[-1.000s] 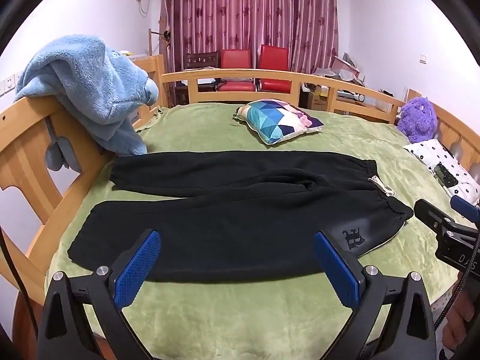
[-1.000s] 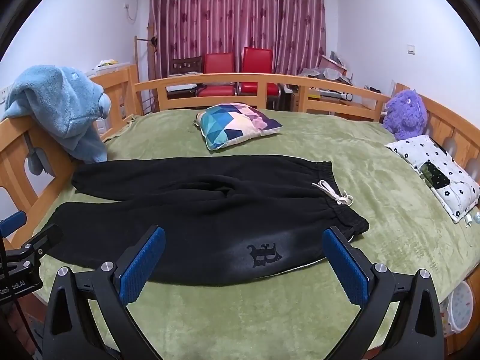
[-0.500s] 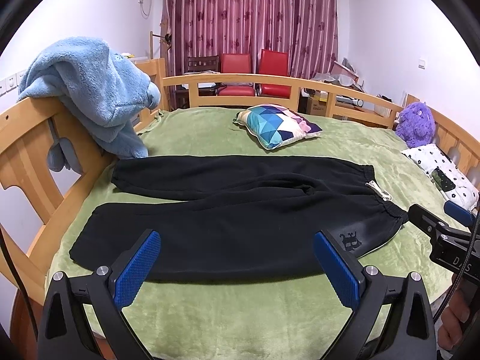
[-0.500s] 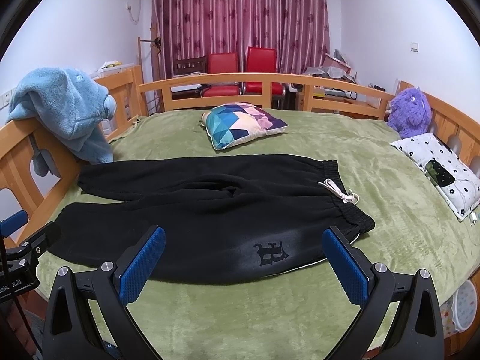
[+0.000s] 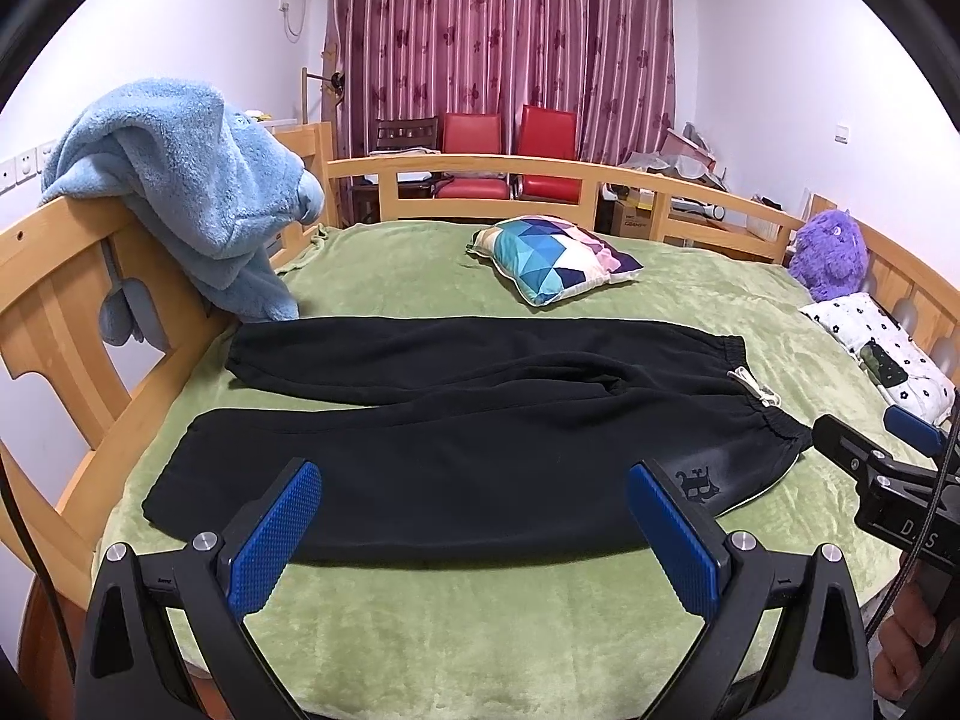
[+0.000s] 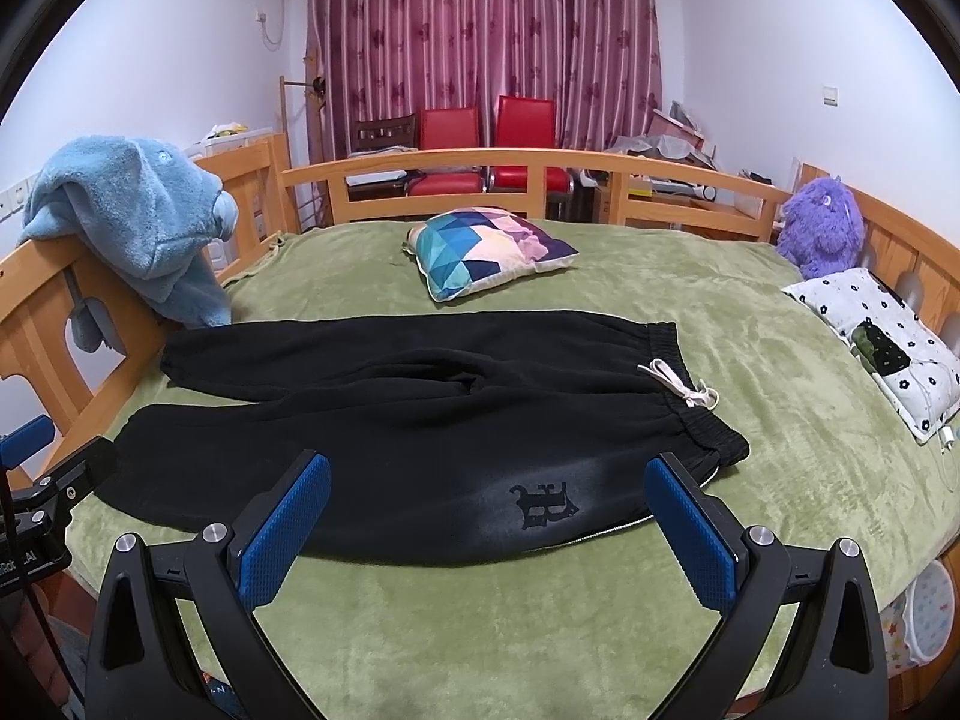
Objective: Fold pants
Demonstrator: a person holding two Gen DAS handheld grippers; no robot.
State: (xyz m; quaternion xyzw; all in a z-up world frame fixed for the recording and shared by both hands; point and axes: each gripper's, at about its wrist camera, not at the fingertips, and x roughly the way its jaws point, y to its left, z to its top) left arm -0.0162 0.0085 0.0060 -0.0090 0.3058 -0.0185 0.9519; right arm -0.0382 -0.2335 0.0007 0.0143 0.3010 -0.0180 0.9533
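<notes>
Black pants (image 5: 468,432) lie flat on the green bedspread, legs pointing left, waistband with a white drawstring (image 6: 684,387) at the right. They also show in the right wrist view (image 6: 420,420), with a dark logo (image 6: 543,504) near the front hem. My left gripper (image 5: 474,516) is open and empty, hovering just in front of the near leg. My right gripper (image 6: 489,516) is open and empty, in front of the logo and waistband end. Each gripper shows at the edge of the other's view.
A wooden bed rail (image 5: 54,282) surrounds the bed, with a blue fleece (image 5: 180,192) draped at left. A geometric pillow (image 5: 552,258) lies behind the pants. A purple plush (image 6: 822,228) and a flowered pillow (image 6: 888,348) sit at right.
Both grippers have drawn back and risen slightly, so the pants sit a little farther away in both views. The pants have not moved.
</notes>
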